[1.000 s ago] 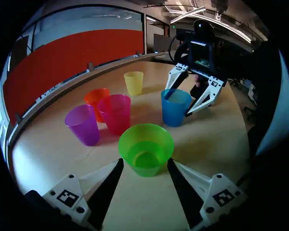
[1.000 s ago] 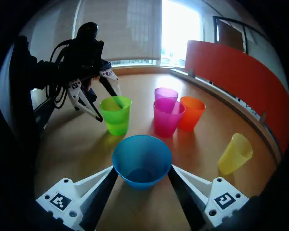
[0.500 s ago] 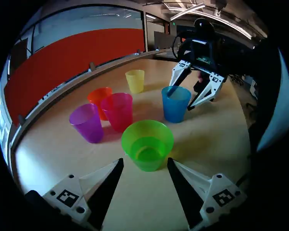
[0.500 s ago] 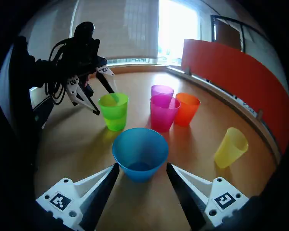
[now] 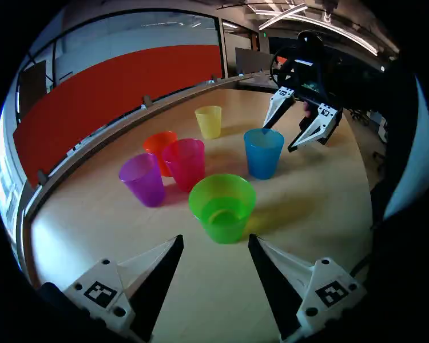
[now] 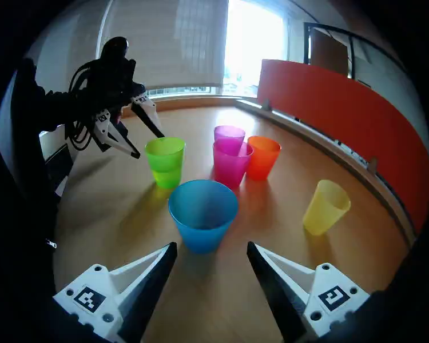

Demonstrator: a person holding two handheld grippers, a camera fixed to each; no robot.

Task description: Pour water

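Pale wood counter runs back toward a long orange wall panel, and six plastic cups stand upright on it. The left claw is spread wide, pinching nothing; the green cup stands just at its fingertips, apart from both fingers. A faint ring shows low inside that cup, but whether it is water cannot be told. In the right gripper view the right claw is likewise spread and holds nothing, with the blue cup just at its tips and touching neither finger; that cup's inside is too dark to judge for water. The pink cup stands in front of the orange cup and covers part of it, the purple cup is just beside them, and the yellow cup stands apart, nearer the wall panel. Each claw appears in the other's view, raised beyond the opposite cup, its fingers open. The hands and bodies behind them are lost in dark shadow, cables just traceable. A bright window washes out whatever lies beyond it.
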